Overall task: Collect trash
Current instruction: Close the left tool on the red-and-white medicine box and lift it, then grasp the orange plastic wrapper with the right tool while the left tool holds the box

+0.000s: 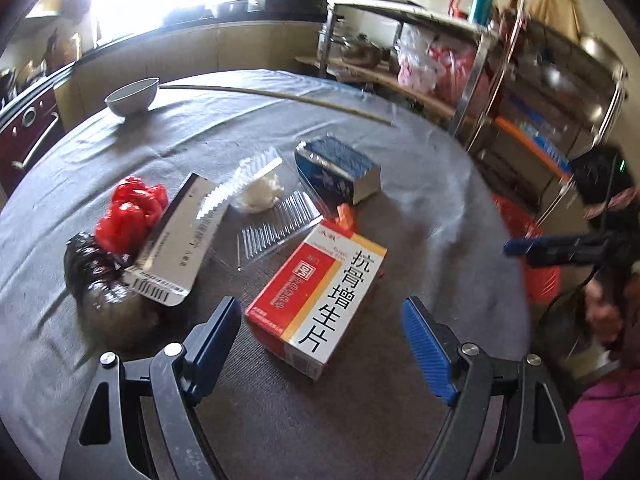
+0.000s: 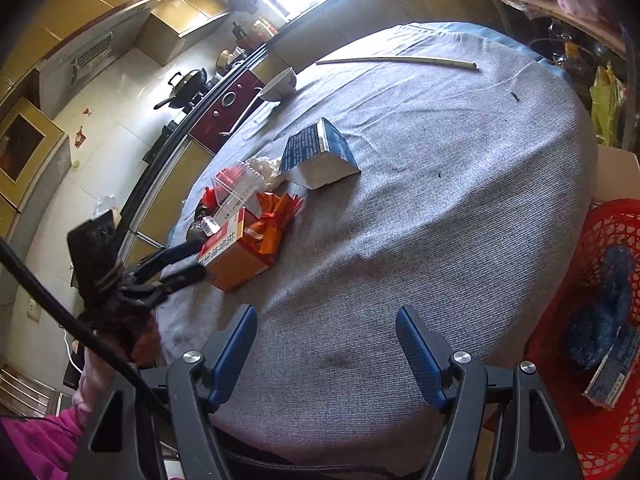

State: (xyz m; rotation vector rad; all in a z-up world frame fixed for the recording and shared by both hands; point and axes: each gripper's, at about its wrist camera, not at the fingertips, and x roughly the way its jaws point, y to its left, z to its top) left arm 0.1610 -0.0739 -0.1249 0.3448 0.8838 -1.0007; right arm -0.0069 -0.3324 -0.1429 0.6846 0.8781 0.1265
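**Left gripper lined up on medicine box; basket waits at the table's edge**

The setting is a kitchen with yellow cabinets, a bright window and a round table under a grey cloth (image 2: pixel 440 208). Litter is bunched on one part of the cloth: a red-and-white medicine box (image 1: pixel 320 300), a blue box (image 1: pixel 340 168), a clear plastic clamshell (image 1: pixel 264 200), a crumpled red bag (image 1: pixel 132 208), a silver carton flap (image 1: pixel 176 248) and a dark wrapped lump (image 1: pixel 104 280). A bowl (image 1: pixel 132 96) and a long stick (image 1: pixel 280 98) lie well apart from the pile, toward the far rim.

The left gripper (image 1: pixel 320 332) stands released, its jaws spread to either side of the near end of the medicine box, pads not pressing on it. The right gripper (image 2: pixel 326 344) is likewise released and empty over bare cloth. Beside the table, at the right gripper's side, a red basket (image 2: pixel 600 240) already holds some blue refuse.

Assessment: the step in hand appears to be the approach to the medicine box. The next move likely calls for settling the jaws about the box, closing across its narrow width, lifting clear of the orange wrapper (image 2: pixel 276 216) touching it, and carrying it to the basket.
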